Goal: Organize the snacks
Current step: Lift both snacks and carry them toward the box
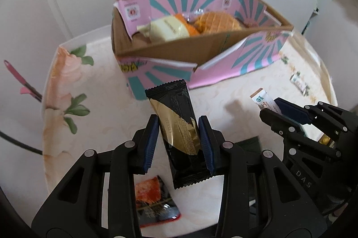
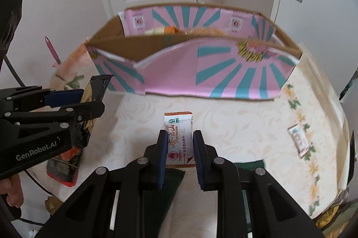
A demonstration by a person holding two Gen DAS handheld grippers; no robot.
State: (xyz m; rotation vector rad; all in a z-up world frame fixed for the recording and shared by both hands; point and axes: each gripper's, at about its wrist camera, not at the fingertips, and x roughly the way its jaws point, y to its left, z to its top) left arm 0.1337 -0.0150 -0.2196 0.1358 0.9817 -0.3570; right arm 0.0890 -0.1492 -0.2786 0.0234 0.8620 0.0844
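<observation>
Floral table [image 2: 235, 126]; L tongs [image 1: 179, 144] clamp black-gold bar [image 1: 179, 126]; R tongs [image 2: 180, 157] clamp white packet [image 2: 179, 142].

The cardboard box [image 2: 201, 72] is motion-blurred — its near wall hides most snacks [image 2: 170, 30] inside.

Boxes: one cardboard box [image 1: 170, 49]
Black-and-gold packets: one [image 1: 179, 124]
White-and-orange packets: two, one held [image 2: 179, 139], one lying on the worktop [image 2: 298, 139]
Red-and-black packets: one [image 1: 154, 200]
Packets in the box: at least three, exact count unclear
Grippers: two, the left gripper [image 1: 179, 144] and the right gripper [image 2: 180, 155]
</observation>
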